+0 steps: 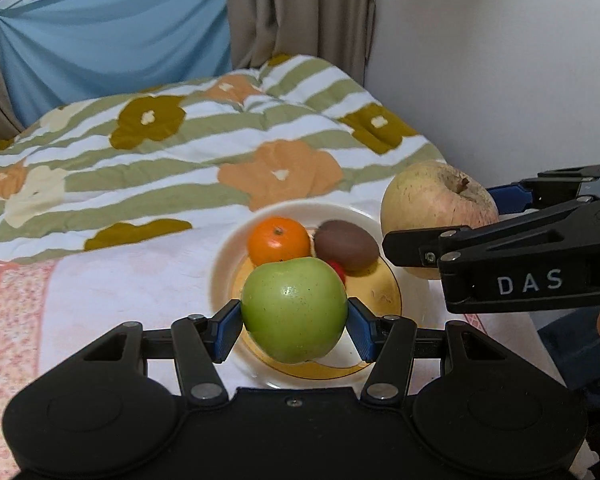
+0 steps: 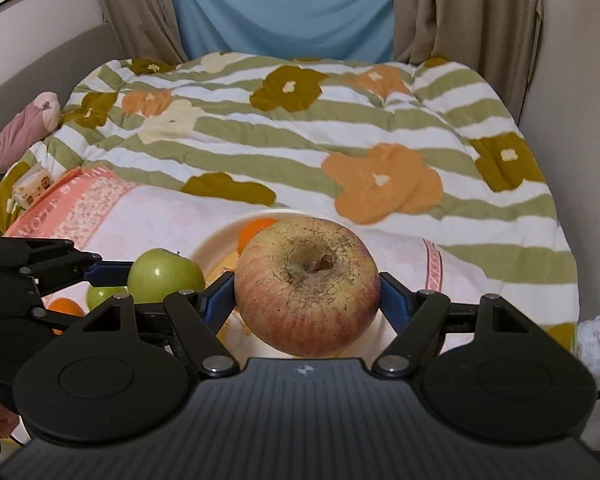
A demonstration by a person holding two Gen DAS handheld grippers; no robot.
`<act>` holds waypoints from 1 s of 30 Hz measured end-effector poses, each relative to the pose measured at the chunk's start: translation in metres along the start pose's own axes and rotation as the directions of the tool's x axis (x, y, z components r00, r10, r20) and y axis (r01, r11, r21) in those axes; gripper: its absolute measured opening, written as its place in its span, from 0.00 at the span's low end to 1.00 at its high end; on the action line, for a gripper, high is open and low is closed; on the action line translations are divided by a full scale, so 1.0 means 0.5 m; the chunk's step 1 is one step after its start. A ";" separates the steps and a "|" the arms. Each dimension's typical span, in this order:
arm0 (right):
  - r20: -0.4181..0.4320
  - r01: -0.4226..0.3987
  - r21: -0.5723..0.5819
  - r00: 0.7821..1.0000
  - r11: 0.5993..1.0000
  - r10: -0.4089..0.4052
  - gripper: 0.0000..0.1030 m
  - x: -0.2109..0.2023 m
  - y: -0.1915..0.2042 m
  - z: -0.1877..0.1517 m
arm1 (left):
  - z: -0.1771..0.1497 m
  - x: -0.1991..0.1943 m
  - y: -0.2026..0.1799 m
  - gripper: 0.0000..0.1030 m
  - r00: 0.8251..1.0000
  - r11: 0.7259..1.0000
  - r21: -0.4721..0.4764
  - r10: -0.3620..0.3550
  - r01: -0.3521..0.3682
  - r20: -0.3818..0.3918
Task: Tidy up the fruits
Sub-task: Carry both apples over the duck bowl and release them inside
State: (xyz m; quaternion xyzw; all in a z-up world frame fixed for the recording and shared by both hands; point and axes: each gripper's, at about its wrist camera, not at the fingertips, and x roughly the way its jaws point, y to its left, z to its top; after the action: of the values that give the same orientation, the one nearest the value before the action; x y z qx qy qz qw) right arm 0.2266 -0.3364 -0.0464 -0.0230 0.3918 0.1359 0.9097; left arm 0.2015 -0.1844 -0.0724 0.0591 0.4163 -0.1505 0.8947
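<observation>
The left gripper (image 1: 295, 318) has its blue fingers (image 1: 230, 330) closed partway on a green apple (image 1: 295, 310), held above the near rim of the plate (image 1: 228, 248) — an orange (image 1: 278, 240) and a brown kiwi (image 1: 346, 244) lie in it at about 12 o'clock from the apple. The right gripper (image 2: 307, 294), its fingers spread wide, clamps a large reddish apple (image 2: 307, 286) over the same plate on the bed (image 2: 300, 128). In the left view that apple (image 1: 440, 200) hangs at 2 o'clock of the plate.
</observation>
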 end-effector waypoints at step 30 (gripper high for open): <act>-0.068 -0.046 0.032 0.997 0.998 0.049 0.87 0.092 -0.056 -0.033 | -0.018 0.062 -0.047 0.93 0.998 0.996 0.074 0.043 -0.041 -0.036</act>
State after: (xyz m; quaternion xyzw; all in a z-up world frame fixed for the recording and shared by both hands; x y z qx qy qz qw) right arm 0.2529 -0.3552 -0.0927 -0.0046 0.4252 0.1507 0.8925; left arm 0.2066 -0.2116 -0.1015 0.1033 0.4259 -0.1456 0.8870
